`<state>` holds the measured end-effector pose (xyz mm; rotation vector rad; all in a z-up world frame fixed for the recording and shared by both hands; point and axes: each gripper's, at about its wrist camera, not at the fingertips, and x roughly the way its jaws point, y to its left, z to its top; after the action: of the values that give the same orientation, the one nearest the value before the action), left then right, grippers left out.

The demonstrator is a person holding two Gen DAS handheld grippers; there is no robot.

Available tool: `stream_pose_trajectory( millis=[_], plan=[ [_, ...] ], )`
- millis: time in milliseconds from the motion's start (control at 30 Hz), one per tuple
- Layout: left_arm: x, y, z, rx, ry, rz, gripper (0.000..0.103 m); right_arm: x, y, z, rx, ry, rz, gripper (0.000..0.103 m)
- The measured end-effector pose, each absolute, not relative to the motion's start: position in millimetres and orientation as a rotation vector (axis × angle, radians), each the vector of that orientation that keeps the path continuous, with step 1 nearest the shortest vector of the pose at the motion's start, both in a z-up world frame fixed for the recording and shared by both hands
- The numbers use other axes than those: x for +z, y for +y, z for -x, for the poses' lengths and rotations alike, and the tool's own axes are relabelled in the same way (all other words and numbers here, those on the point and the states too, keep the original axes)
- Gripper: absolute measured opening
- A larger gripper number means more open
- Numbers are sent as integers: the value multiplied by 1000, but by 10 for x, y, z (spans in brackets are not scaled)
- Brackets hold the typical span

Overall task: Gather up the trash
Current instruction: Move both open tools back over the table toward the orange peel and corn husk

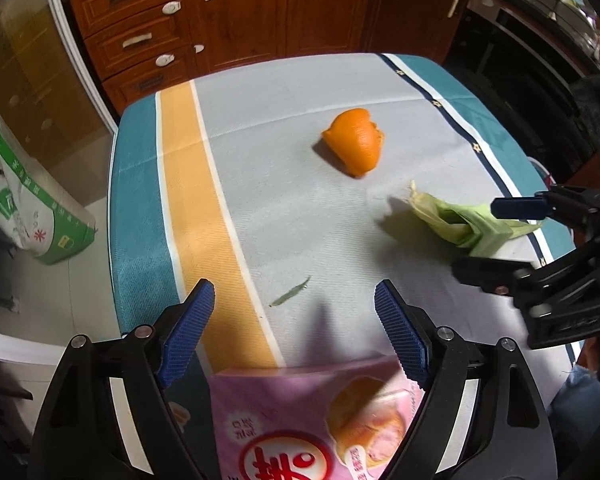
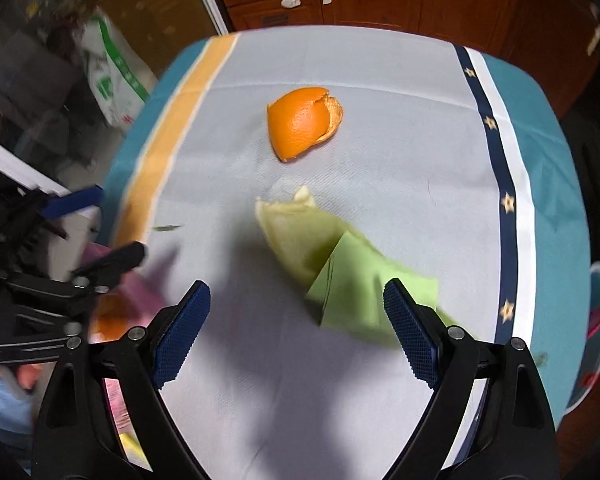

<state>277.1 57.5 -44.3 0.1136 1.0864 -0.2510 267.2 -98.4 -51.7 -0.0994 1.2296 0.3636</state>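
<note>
An orange peel (image 1: 356, 142) lies near the middle of the table; it also shows in the right wrist view (image 2: 302, 122). A green corn husk (image 1: 458, 216) lies to its right, and in the right wrist view the husk (image 2: 340, 276) sits just ahead of my open right gripper (image 2: 296, 322). The right gripper also shows in the left wrist view (image 1: 484, 240), open around the husk's end. My left gripper (image 1: 294, 320) is open above a pink snack wrapper (image 1: 312, 420) at the table's near edge. A small green leaf scrap (image 1: 290, 296) lies ahead of it.
The tablecloth (image 1: 260, 184) is grey with orange and teal stripes. Wooden cabinets (image 1: 236, 12) stand behind the table. A green and white sack (image 1: 24, 196) stands on the floor at left. A round bin (image 2: 598, 340) stands at the table's right side.
</note>
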Motion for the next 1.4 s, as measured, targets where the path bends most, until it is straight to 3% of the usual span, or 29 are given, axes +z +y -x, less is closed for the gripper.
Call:
stream_pose_trajectory(
  millis=[533, 600, 667, 733, 867, 1233, 1333, 1400],
  plan=[
    [-552, 536, -2996, -275, 1109, -109, 83, -700, -1044, -2864, 361, 1194, 175, 85],
    [-563, 511, -3009, -277, 1112, -114, 83, -684, -1120, -2890, 352, 1190, 143, 75],
    [-572, 475, -3030, -279, 1116, -119, 83, -676, -1211, -2945, 362, 1210, 55, 38],
    [-566, 437, -3040, -284, 1116, -119, 83, -643, -1302, -2985, 372, 1213, -30, 24],
    [-529, 329, -3039, -301, 1109, -133, 83, -527, -1484, -3039, 383, 1209, -160, 15],
    [-500, -46, -3125, -334, 1109, -200, 83, -588, -2300, -3265, 381, 1258, -498, 10],
    [-509, -141, -3160, -335, 1113, -217, 83, -648, -2539, -3368, 294, 1243, -447, 16],
    [-518, -205, -3175, -335, 1117, -229, 83, -711, -2680, -3396, 261, 1245, -439, 27]
  ],
)
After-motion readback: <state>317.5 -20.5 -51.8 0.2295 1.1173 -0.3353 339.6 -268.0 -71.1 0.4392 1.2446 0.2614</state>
